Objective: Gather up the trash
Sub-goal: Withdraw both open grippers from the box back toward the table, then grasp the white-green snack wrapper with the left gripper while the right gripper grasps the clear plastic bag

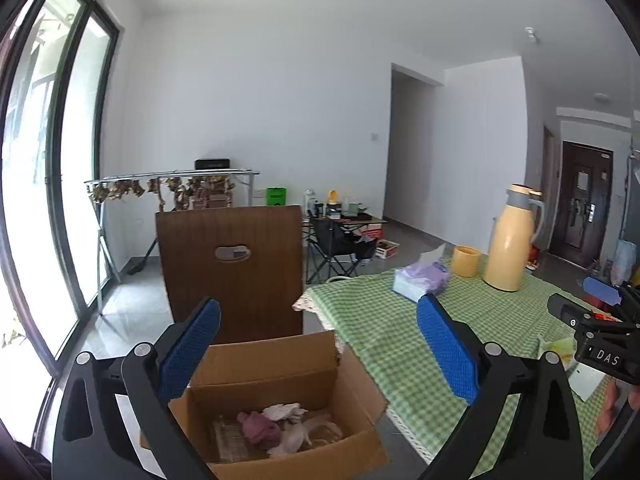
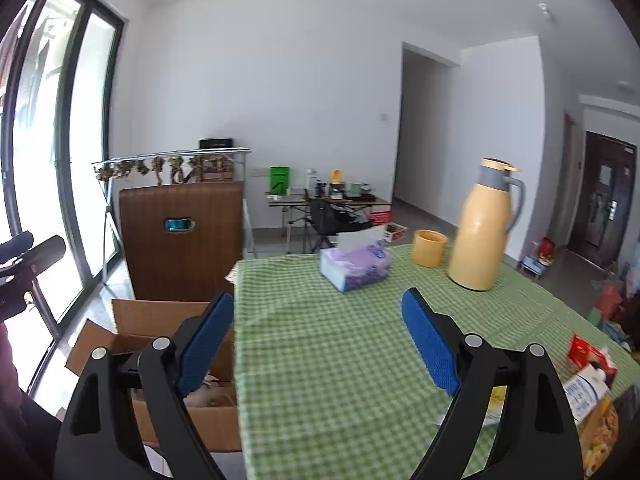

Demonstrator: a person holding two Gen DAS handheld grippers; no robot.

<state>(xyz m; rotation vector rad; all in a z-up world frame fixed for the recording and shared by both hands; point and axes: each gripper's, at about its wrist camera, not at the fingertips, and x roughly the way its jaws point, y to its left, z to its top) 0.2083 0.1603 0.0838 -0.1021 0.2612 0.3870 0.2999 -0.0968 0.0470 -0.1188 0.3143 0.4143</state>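
An open cardboard box (image 1: 280, 364) stands on the floor beside the table and holds crumpled trash (image 1: 280, 426), pink and white pieces. My left gripper (image 1: 318, 344) is open and empty, hovering above the box. The box also shows in the right wrist view (image 2: 160, 316) at lower left. My right gripper (image 2: 318, 336) is open and empty above the green checked tablecloth (image 2: 340, 344). Snack wrappers and packets (image 2: 588, 376) lie at the table's right edge. The right gripper's body shows in the left wrist view (image 1: 596, 328) at far right.
A brown chair back (image 1: 232, 268) stands behind the box. On the table are a purple tissue pack (image 2: 356, 266), a yellow cup (image 2: 429, 253) and a yellow thermos jug (image 2: 484, 226). A glass door (image 1: 48, 184) is at left; a cluttered folding table (image 2: 332, 196) stands beyond.
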